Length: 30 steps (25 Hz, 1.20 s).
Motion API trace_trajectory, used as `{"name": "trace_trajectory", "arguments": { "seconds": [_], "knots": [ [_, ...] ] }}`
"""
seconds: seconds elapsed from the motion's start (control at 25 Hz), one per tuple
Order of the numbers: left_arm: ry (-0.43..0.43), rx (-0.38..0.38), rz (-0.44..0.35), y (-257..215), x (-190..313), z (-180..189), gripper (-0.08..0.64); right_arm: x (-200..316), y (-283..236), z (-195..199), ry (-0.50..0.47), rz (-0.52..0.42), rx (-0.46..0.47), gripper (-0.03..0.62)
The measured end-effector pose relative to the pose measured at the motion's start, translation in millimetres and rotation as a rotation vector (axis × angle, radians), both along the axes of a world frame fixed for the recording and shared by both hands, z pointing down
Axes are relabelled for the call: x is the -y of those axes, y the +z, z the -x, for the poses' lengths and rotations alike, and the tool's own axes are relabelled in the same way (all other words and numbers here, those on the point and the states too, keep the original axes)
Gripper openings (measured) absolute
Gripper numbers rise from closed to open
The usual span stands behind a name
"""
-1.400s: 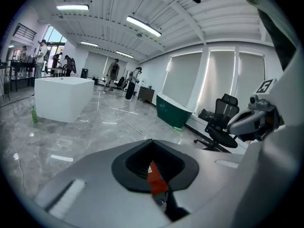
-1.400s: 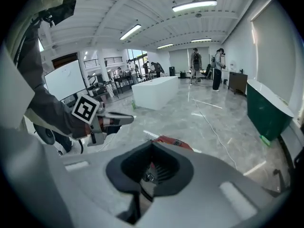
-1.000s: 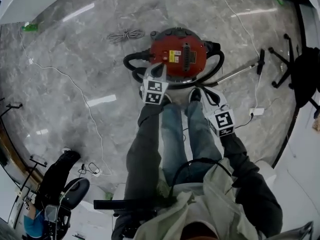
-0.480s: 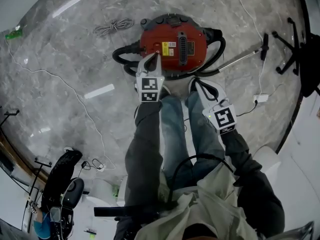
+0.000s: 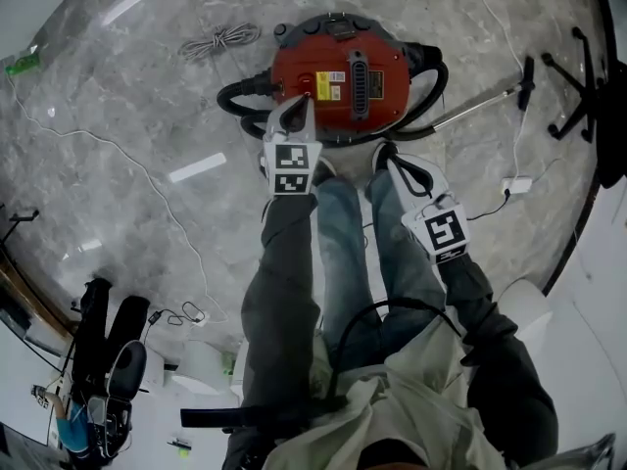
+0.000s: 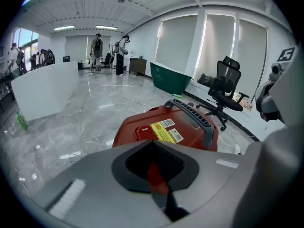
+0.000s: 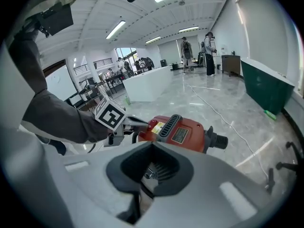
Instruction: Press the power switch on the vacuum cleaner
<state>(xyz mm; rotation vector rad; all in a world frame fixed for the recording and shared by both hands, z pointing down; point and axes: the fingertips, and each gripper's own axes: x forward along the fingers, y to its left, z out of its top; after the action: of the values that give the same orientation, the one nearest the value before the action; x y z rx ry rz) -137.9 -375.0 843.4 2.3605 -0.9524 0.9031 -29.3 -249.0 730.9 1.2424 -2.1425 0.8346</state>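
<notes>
Nearest are the person's two legs in jeans (image 5: 358, 253), standing on the grey marble floor (image 5: 147, 116). Two tools reach forward past them. The right tool (image 5: 385, 155) hangs low beside the right knee, short of the vacuum, its jaws pressed together on nothing. The left tool (image 5: 298, 104) is stretched further out, its jaws likewise pressed together and empty. Its tip lies over the near left part of the one red vacuum cleaner (image 5: 338, 76), just beside the yellow label (image 5: 328, 84). Whether it touches the power switch (image 6: 142, 132), a small red square left of that label, cannot be told.

The vacuum stands on the floor straight ahead of the feet. One black hose (image 5: 240, 98) loops round it, and one metal wand (image 5: 480, 106) runs off to the right. Beyond lie one coiled cord (image 5: 217, 39) and one black office chair (image 5: 578, 71).

Since a second ago the left tool has reached further onto the red top, while the right tool has kept its place by the leg.
</notes>
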Motion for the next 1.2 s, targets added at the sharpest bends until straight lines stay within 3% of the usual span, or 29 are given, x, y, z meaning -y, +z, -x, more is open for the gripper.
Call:
{"name": "trace_trajectory", "arguments": {
  "seconds": [0.12, 0.2, 0.4, 0.88, 1.2],
  "knots": [
    [-0.037, -0.015, -0.104, -13, 14, 3, 0.003, -1, 1, 2, -0.005, 0.003, 0.013, 0.002],
    [-0.031, -0.022, -0.121, -16, 26, -2, 0.003, -2, 3, 2, -0.010, 0.002, 0.016, 0.002],
    [0.008, 0.011, -0.109, -10, 41, -13, 0.003, -10, 6, -6, 0.007, 0.027, 0.018, 0.002],
    [-0.066, -0.024, -0.126, -7, 43, -11, 0.005, -12, 17, -17, 0.042, 0.050, 0.023, 0.002],
    [-0.094, -0.020, -0.078, 0, 46, -11, 0.005, -19, 16, -14, 0.036, 0.064, 0.037, 0.002]
  ]
}}
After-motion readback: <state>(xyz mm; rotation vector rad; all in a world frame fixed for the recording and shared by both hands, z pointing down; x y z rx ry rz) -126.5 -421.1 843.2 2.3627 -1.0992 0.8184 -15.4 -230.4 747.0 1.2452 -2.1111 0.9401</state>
